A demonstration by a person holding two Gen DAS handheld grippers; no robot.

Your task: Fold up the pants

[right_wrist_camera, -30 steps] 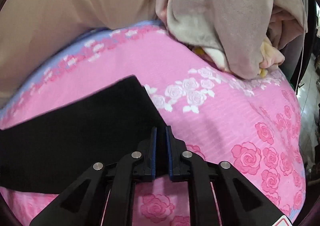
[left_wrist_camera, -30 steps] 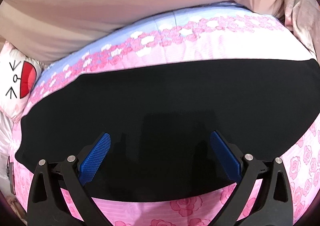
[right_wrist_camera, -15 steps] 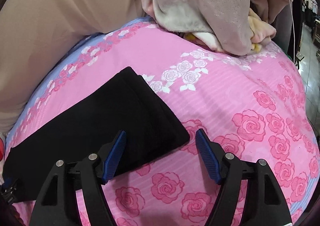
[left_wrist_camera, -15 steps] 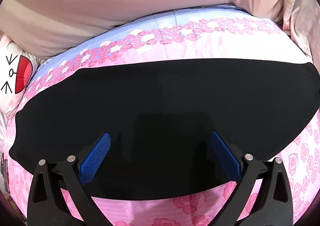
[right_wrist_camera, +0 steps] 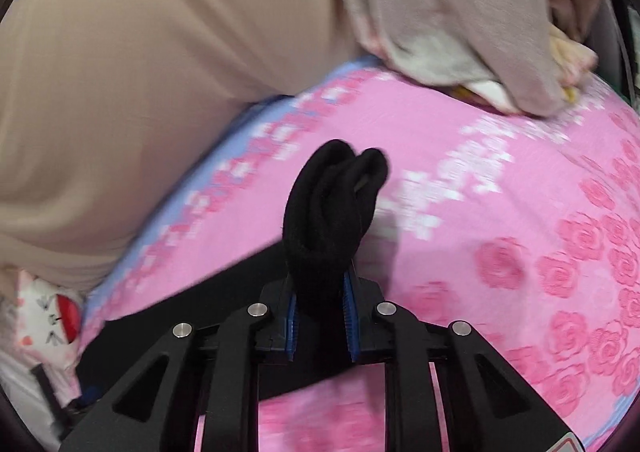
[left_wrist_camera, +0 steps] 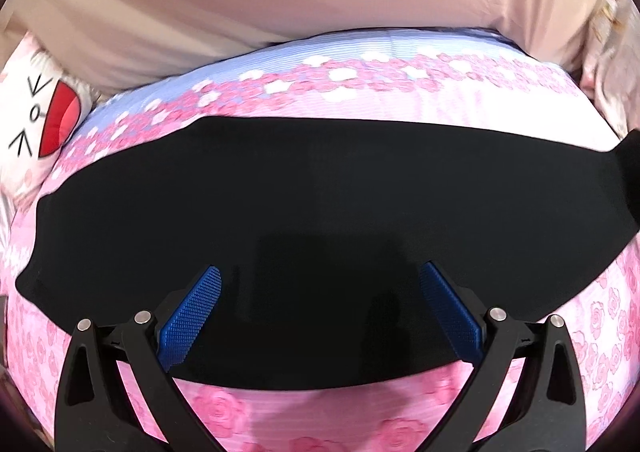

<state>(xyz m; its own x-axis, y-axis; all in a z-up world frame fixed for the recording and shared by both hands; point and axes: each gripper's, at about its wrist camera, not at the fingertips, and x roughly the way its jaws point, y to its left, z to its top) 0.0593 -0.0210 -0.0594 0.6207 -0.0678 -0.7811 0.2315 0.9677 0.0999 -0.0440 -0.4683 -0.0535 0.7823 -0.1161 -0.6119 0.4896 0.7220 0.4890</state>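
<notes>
Lying flat across a bed covered in a pink rose-print sheet (left_wrist_camera: 224,412) with a lilac band along its far edge, the black folded fabric pants (left_wrist_camera: 320,220) stretch as a long dark strip from left to right in the left wrist view. The left gripper (left_wrist_camera: 320,312) hovers over the strip's near middle, its blue ribbed pads (left_wrist_camera: 192,312) spread wide, with nothing pinched between them.

In the right wrist view, the right gripper (right_wrist_camera: 320,316) has just been closing its jaws, and they now pinch one end of the pants, which bunches up in thick rolled folds (right_wrist_camera: 332,212) rising between the blue pads, lifted off the sheet. The rest of the strip trails down and away to the left behind the gripper.

A beige smooth cloth (left_wrist_camera: 280,4) runs behind the bed's far edge. A white cushion with a red cartoon mouth (left_wrist_camera: 44,124) sits at the left end of the bed, and a heap of grey and cream blankets (right_wrist_camera: 460,12) rests on the far right corner.
</notes>
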